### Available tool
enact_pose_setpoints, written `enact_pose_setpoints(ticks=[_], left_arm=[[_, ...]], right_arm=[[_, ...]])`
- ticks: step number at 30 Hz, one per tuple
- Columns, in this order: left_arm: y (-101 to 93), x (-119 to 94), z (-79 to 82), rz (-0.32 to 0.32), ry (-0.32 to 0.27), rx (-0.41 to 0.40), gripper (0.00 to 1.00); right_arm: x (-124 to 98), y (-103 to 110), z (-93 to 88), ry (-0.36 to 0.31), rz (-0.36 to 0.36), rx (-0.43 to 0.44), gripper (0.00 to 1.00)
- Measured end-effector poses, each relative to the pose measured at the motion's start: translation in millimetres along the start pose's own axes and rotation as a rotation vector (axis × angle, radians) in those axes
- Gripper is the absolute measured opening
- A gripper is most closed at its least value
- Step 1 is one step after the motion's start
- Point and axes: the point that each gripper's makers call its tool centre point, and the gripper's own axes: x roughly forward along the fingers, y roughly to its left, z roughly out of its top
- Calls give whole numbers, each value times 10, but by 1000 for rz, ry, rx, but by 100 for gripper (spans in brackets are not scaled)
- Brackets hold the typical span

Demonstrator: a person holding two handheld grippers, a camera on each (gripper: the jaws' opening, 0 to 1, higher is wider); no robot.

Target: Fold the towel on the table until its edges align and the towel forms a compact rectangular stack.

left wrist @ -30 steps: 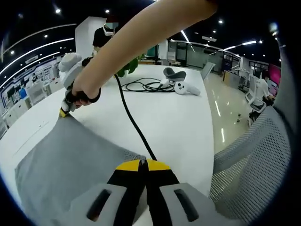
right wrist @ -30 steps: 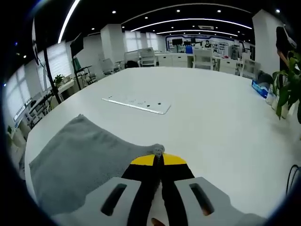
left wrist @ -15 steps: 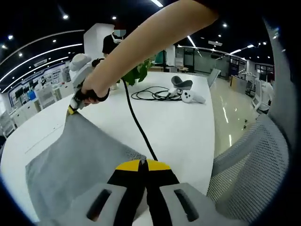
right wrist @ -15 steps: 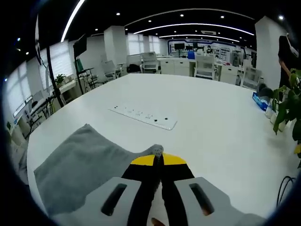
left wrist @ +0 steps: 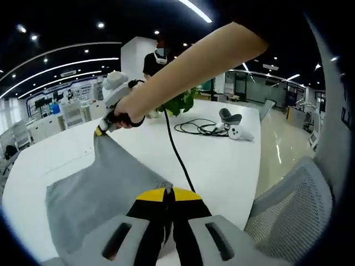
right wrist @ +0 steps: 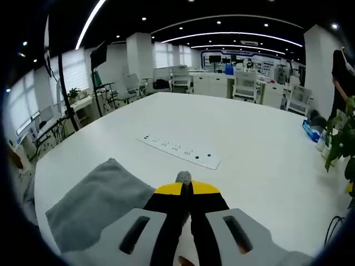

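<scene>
A grey towel [left wrist: 105,185] hangs lifted over the white table [left wrist: 216,160], stretched between my two grippers. My left gripper [left wrist: 168,192] is shut on the towel's near corner, its yellow tips pressed together on the cloth. In the left gripper view my right gripper [left wrist: 101,130] is held in a hand at the upper left, shut on the far corner. In the right gripper view my right gripper [right wrist: 184,187] is shut with a small tuft of towel above its tips, and the towel [right wrist: 91,205] drapes down to the left.
A white power strip [right wrist: 180,151] lies on the table beyond the towel. A black cable [left wrist: 178,158] runs across the table to a coil, with a white controller [left wrist: 236,132] beside it. A mesh chair [left wrist: 288,205] stands at the right. A green plant [right wrist: 341,138] stands at the table's edge.
Both grippers have risen with the towel's corners, lifting the cloth higher off the table. In the right gripper view the table and power strip have dropped further away.
</scene>
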Motion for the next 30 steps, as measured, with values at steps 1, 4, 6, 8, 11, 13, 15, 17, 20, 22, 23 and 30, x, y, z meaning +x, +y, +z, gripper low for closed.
enact_pose_setpoints(ticks=[1, 4, 6, 8, 11, 13, 15, 17, 20, 22, 23, 30], left_arm=[[16, -23, -5, 4, 0, 3, 3], [79, -99, -22, 17, 1, 5, 3], [131, -150, -35, 30, 0, -3, 3], [180, -204, -44, 46, -3, -6, 3], [241, -281, -64, 63, -5, -16, 3], [286, -333, -97, 77, 4, -25, 3], [344, -391, -150, 99, 26, -29, 3], [427, -468, -186, 122, 28, -57, 3], [555, -578, -245, 155, 29, -94, 3], [626, -646, -278, 172, 31, -104, 3], [660, -681, -296, 182, 33, -109, 3], [797, -841, -366, 206, 38, -130, 3]], right_arm=[[5, 12, 9, 0, 1, -1, 1], [25, 112, 92, -5, 10, -9, 1], [35, 177, 146, -12, 16, -10, 1], [46, 240, 192, -14, 22, -19, 1], [62, 317, 246, -18, 27, -25, 1], [84, 379, 270, -17, 34, -36, 1], [109, 439, 289, -16, 39, -38, 1], [125, 490, 304, -19, 43, -35, 1], [157, 579, 332, -22, 48, -34, 1], [186, 634, 354, -22, 51, -29, 1], [207, 663, 362, -21, 54, -26, 1], [285, 885, 440, -28, 73, -25, 1]])
